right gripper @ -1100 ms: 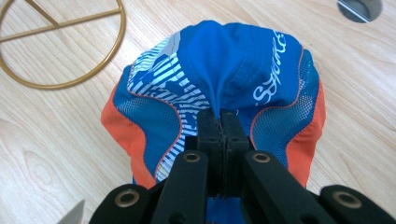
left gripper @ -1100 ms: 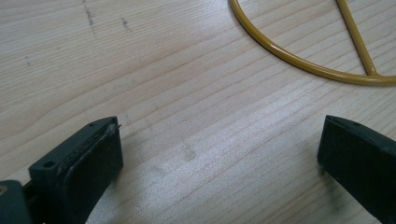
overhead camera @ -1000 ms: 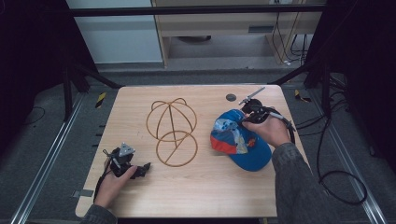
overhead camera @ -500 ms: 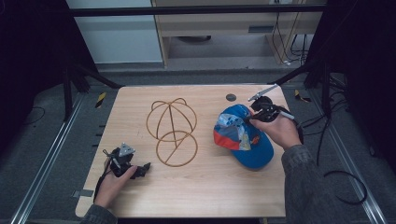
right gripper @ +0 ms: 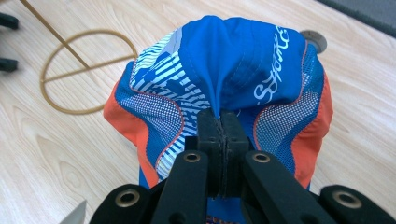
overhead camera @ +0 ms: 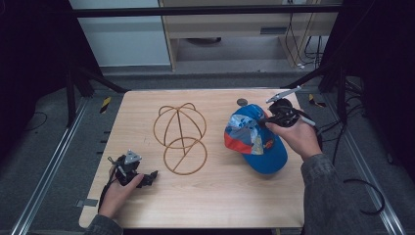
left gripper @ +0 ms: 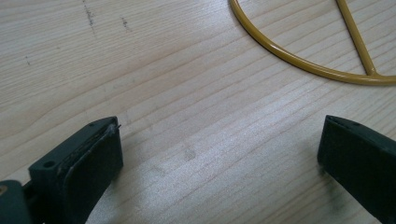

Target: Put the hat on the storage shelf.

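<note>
Cap and wire stand, seen at the moment of the lift. Your right gripper [right gripper: 222, 122] has its fingers pressed together on a pinch of blue fabric at the crown of the cap [overhead camera: 254, 138], which lies on the right half of the table [overhead camera: 220, 196] with one side raised off the wood. Judge the cap as light and soft: the cloth gathers into a ridge where you pinch it, so the crown will sag and fold rather than hold its dome, while the brim is likely the one stiffer part. The mesh side panels look thin and may snag on a wire end. A grip on a single fold of fabric can slip if you swing it; the firmer places to hold are the seam at the crown or the edge where brim meets band.

The wire cap stand [overhead camera: 180, 138] rests left of the cap and apart from it, a domed cage joined to a flat ring, both of thin golden rod; it looks light enough to slide if the cap drags across it. Your left gripper [overhead camera: 133, 171] rests on the table near the front left corner, its fingers [left gripper: 88, 161] spread with bare wood between them and the ring's edge just ahead.

Open wood lies between cap and stand and along the front. A small dark disc [overhead camera: 242, 102] sits near the far edge behind the cap, and the right edge of the table is close beside your right hand [overhead camera: 297, 137]
</note>
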